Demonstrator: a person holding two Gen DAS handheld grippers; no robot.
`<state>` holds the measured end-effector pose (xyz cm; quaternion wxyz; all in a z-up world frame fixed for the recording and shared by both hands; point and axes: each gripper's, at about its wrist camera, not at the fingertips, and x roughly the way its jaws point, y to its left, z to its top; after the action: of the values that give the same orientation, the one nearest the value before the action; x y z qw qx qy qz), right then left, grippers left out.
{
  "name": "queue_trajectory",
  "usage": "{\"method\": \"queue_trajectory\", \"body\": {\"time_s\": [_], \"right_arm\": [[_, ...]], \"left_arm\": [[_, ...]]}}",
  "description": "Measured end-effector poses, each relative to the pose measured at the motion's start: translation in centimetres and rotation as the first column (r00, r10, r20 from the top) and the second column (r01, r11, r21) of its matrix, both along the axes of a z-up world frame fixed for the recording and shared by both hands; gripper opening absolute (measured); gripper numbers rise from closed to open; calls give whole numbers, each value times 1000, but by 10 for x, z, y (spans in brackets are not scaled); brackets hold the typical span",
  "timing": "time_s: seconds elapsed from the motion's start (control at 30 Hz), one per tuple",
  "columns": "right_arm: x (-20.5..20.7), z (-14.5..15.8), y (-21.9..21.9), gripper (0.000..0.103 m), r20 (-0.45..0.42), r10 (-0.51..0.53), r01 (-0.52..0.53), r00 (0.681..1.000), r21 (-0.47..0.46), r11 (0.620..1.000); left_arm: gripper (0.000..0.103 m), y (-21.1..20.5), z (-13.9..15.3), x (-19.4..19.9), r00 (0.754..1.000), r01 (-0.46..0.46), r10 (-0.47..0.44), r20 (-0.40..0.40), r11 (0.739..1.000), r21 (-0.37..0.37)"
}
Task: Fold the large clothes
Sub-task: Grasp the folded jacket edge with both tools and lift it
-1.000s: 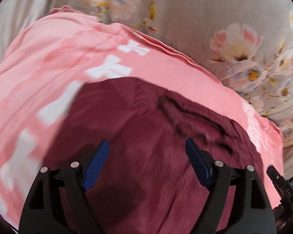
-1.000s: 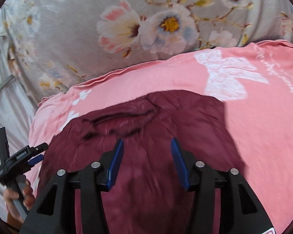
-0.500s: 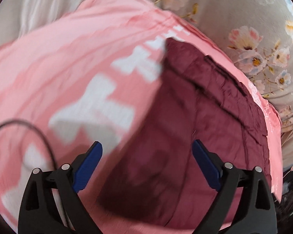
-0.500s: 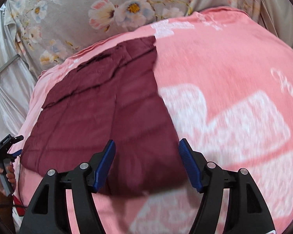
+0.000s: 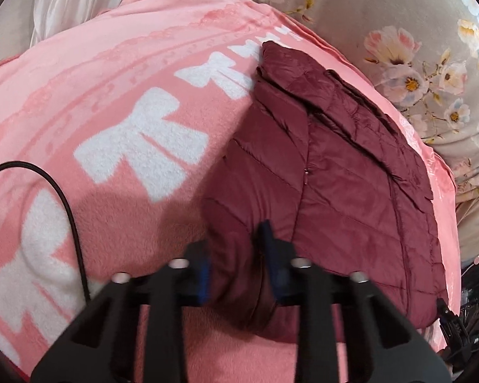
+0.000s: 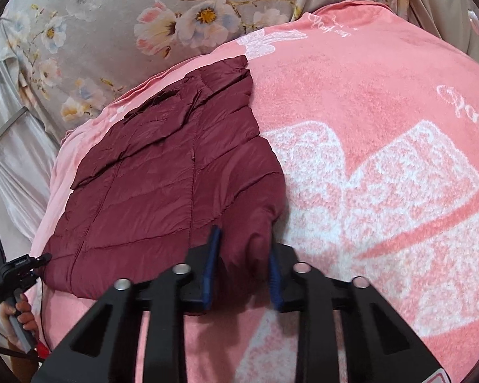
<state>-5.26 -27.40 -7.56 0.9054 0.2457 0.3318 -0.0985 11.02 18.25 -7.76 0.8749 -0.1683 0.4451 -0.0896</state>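
Both tongs pinch a maroon jacket on a pink blanket

The left tongs (image 5: 236, 265) and right tongs (image 6: 241, 269) each clamp a near corner of the maroon puffer jacket (image 5: 335, 172) (quilted, folded), whose long axis runs away toward the pink blanket's (image 6: 383, 121) far edge by the floral sheet (image 6: 111, 16); open blanket lies alongside, a black cable (image 5: 70, 217) nearby.

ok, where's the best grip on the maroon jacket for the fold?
Its two near-edge corners, one per gripper, coming from the near side, low over the pink blanket. The maroon jacket lies flat; that puffy edge is free and thick enough to pinch. The left gripper and right gripper are shut there.
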Motion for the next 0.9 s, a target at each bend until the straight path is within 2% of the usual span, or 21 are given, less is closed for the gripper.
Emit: {"method": "queue_trajectory", "body": {"time_s": [0.07,0.13,0.33,0.57,0.77,0.9], "right_arm": [[-2,7,6,9,-6,5,-5,1000,-37,999],[-6,17,12,7,11,10,-9,1000,-82,997],[-25,39,28,6,27,21,-16,999,-148,989],[-54,64,38,5,76,24,-12,997,-162,987],[-104,92,42,4,178,15,18,984,-181,983],[-155,120,41,3,325,11,59,946,-204,977]], "left_arm": [[10,2,5,-4,1000,9,-9,7,1000,-11],[8,3,13,-9,1000,16,-16,22,1000,-11],[6,3,37,-29,996,33,-32,83,999,-9],[5,7,65,-58,988,45,-42,149,999,-20],[5,15,97,-94,974,68,-57,221,997,-39],[4,27,131,-131,950,75,-52,307,995,-63]]}}
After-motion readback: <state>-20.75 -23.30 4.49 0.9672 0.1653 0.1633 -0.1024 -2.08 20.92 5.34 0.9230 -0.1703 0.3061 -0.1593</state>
